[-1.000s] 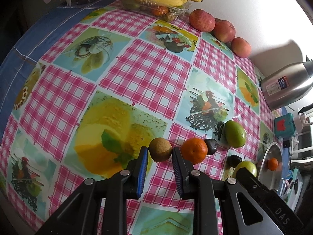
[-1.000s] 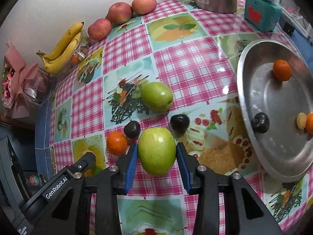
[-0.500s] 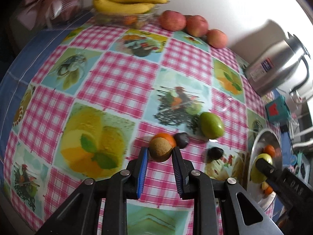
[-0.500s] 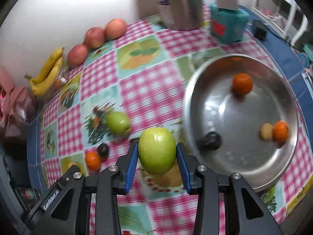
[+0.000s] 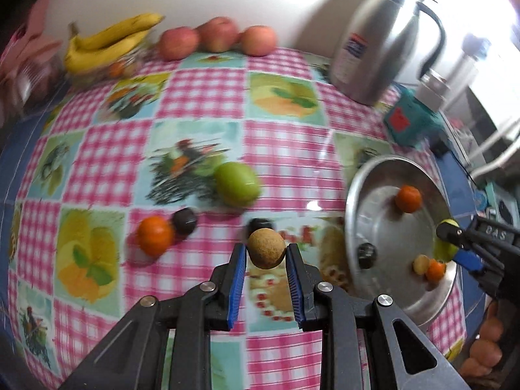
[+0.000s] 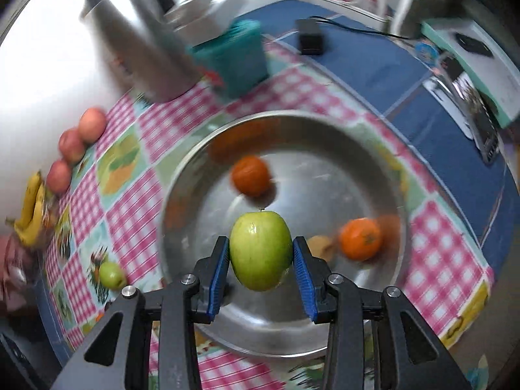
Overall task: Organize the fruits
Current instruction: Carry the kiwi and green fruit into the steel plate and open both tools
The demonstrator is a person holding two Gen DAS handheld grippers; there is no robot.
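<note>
In the left wrist view, the left gripper [image 5: 266, 255] has its jaws clamped on a small brown round fruit [image 5: 266, 248], held above the checked worktop [image 5: 201, 87], just left of the metal pan [image 5: 357, 195]. Farther left of the pan lie a green apple [image 5: 237, 183], an orange [image 5: 155, 235] and a dark plum [image 5: 184, 221] touching the orange. Inside the pan sit another orange [image 5: 408, 198], a dark fruit [image 5: 366, 255], and a pale small fruit [image 5: 421, 264] beside a third orange [image 5: 435, 269]. The right gripper [image 5: 455, 247] reaches over the pan's right rim. Behind the pan stands a steel jug [image 5: 373, 48].

In the right wrist view, the right gripper [image 6: 261, 265] grips a large green apple [image 6: 261, 249] between its blue pads, hanging over the middle of the metal pan [image 6: 292, 334]. Within the pan, one orange [image 6: 251, 175] lies beyond the held apple and another [image 6: 360, 239] to its right. Left of the pan, on the worktop [image 6: 130, 195], rests the other green apple [image 6: 111, 274].
</note>
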